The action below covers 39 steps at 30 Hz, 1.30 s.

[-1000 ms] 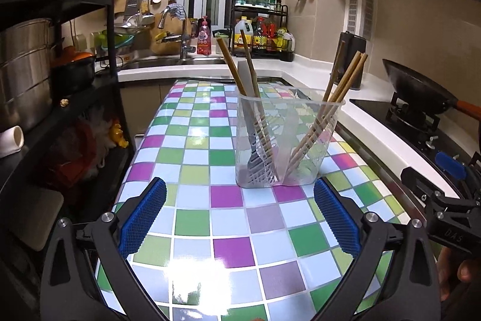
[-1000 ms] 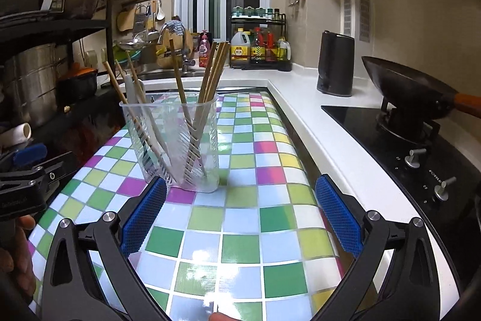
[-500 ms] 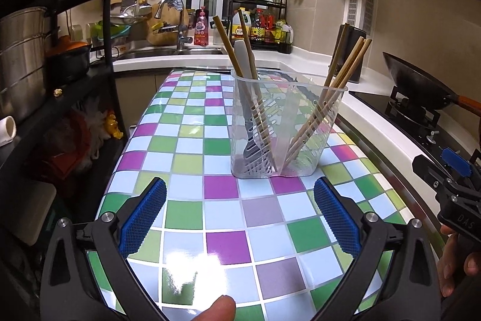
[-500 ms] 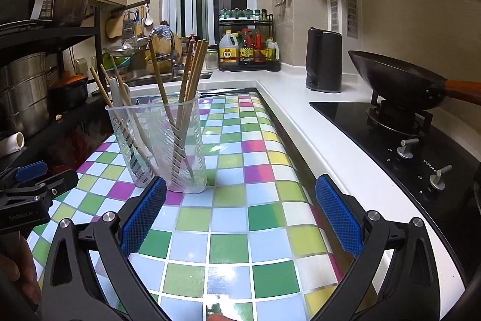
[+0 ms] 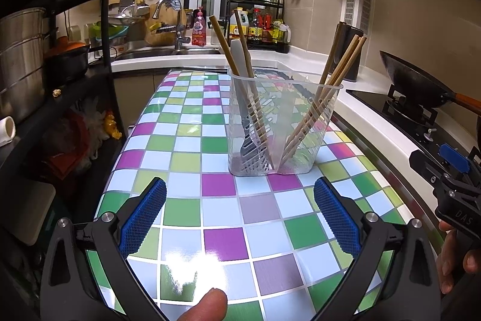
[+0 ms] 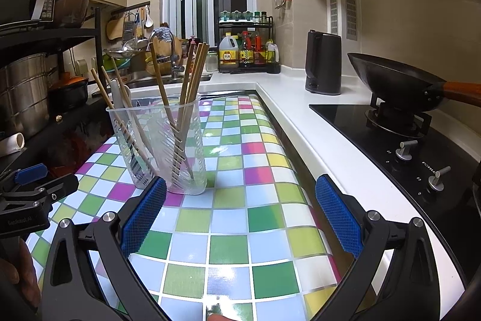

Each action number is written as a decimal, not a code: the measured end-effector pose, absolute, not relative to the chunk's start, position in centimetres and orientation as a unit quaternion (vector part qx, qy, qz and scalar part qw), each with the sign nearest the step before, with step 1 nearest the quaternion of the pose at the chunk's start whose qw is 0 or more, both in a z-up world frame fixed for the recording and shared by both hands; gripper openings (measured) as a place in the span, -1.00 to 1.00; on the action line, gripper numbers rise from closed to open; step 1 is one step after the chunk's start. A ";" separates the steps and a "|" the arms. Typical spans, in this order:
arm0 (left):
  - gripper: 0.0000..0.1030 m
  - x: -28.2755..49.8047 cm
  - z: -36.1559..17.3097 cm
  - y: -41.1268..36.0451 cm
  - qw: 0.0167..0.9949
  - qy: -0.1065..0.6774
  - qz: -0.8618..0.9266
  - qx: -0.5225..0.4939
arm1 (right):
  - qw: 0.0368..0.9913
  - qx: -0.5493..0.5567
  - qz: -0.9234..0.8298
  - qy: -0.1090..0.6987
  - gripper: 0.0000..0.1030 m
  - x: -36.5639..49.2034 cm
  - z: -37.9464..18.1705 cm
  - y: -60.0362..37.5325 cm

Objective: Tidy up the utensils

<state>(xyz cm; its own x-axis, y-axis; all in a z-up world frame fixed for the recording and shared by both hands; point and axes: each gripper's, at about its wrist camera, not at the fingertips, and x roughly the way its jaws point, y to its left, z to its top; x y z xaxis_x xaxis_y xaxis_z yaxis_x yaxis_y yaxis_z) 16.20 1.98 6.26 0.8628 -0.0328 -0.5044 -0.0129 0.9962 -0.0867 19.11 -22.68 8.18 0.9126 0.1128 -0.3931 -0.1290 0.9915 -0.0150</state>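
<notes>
Centre frame: clear plastic utensil holder [image 5: 281, 125] with wooden chopsticks [image 5: 323, 98] | my left gripper [image 5: 240, 218] and right gripper [image 6: 240, 218] wide open, empty

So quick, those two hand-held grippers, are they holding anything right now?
Left hand-held gripper: open, holding nothing.
Right hand-held gripper: open, holding nothing.

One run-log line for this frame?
left gripper open | right gripper open | wooden chopsticks in clear plastic holder
</notes>
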 end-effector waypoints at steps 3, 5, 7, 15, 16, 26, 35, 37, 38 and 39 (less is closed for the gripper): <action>0.85 16.2 6.3 2.0 0.964 0.262 -0.006 -0.045 | 0.978 -0.022 0.062 0.200 0.90 19.1 8.2 -22.6; 0.85 16.3 6.3 2.0 0.964 0.262 -0.005 -0.045 | 0.978 -0.022 0.063 0.199 0.90 19.0 8.2 -22.6; 0.85 16.3 6.4 2.0 0.964 0.262 -0.005 -0.044 | 0.978 -0.023 0.063 0.198 0.90 19.0 8.2 -22.6; 0.85 16.3 6.4 1.9 0.964 0.263 -0.007 -0.045 | 0.978 -0.023 0.064 0.196 0.90 18.9 8.2 -22.5; 0.85 16.4 6.3 1.8 0.964 0.264 -0.007 -0.044 | 0.978 -0.023 0.063 0.196 0.90 18.9 8.2 -22.5; 0.85 16.4 6.1 1.8 0.964 0.264 -0.006 -0.042 | 0.978 -0.023 0.064 0.195 0.90 18.9 8.3 -22.4; 0.85 16.4 6.1 1.8 0.964 0.263 -0.006 -0.041 | 0.978 -0.024 0.064 0.196 0.90 18.9 8.4 -22.4; 0.85 16.4 6.0 1.8 0.963 0.264 -0.007 -0.041 | 0.978 -0.025 0.064 0.195 0.90 18.9 8.4 -22.4; 0.85 16.4 6.0 1.8 0.963 0.265 -0.007 -0.041 | 0.978 -0.025 0.064 0.195 0.90 18.9 8.4 -22.4; 0.85 16.4 5.9 1.8 0.963 0.265 -0.007 -0.041 | 0.978 -0.025 0.065 0.195 0.90 18.9 8.4 -22.4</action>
